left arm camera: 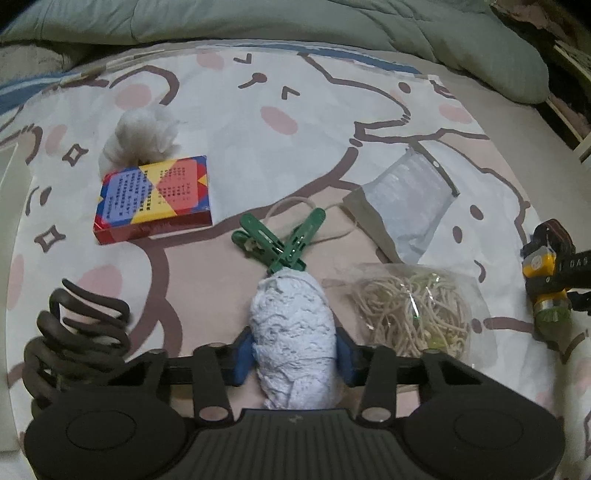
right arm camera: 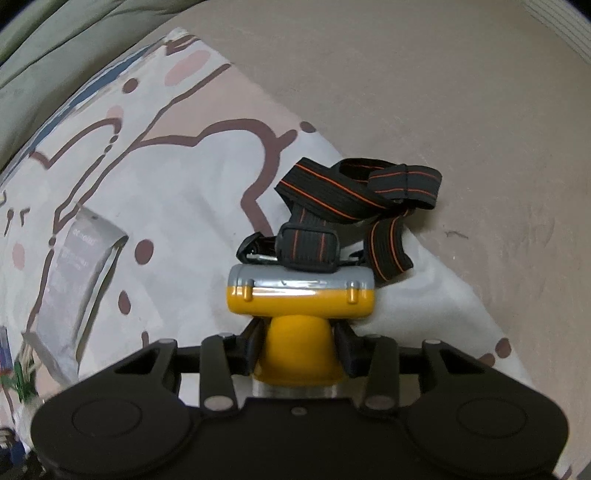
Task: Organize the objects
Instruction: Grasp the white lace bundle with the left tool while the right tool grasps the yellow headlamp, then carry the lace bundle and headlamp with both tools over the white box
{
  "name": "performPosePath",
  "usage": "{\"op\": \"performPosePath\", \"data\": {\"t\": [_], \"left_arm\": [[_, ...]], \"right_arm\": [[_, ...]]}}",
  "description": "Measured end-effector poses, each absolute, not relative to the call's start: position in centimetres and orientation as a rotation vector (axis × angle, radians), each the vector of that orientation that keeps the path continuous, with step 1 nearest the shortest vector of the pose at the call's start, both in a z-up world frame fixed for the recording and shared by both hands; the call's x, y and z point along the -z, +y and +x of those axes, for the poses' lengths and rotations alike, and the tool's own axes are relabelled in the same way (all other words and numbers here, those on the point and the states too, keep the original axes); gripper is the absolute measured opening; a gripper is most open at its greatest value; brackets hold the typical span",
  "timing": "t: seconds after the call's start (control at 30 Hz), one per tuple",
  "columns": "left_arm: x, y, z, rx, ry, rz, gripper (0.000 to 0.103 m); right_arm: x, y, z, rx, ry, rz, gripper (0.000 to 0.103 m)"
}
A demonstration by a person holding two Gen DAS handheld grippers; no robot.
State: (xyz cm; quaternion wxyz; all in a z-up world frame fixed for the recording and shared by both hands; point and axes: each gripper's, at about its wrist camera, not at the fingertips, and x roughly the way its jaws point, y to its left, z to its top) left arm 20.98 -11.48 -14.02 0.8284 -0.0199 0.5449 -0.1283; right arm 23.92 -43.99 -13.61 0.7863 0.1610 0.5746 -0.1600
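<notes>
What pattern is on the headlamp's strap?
Black strap with thin orange stripes along it; clearest in the right wrist view.

Look past the clutter and you see a bed sheet (left arm camera: 229, 96) printed with cartoon animals in brown outline and pink cheeks, spread flat. Along its far edge lies a rumpled grey-green duvet (left arm camera: 332, 22). From your right wrist view, the sheet's edge (right arm camera: 436, 258) runs diagonally, and beyond it you have a bare beige surface (right arm camera: 443, 92).
</notes>
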Motion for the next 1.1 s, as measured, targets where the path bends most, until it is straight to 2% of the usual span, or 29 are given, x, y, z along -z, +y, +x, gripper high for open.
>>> {"op": "performPosePath", "data": {"t": [0.1,0.5,1.1], "left_arm": [[13.5,-11.1,20.7,0.264,1.151,-0.061,0.041],[8.3,-8.3,19.4,0.224,1.032,-0.103,0.041],[3.5,-3.2,16.6,0.166,0.909,-0.100,0.041]], "right_arm": [[13.1,-43.7,23.4,0.323,1.227,0.323,0.042],[7.9,-41.6,20.1,0.197,1.083,0.238,0.042],[2.9,-29.5,17.3,-0.085,0.965,0.138,0.042]]}}
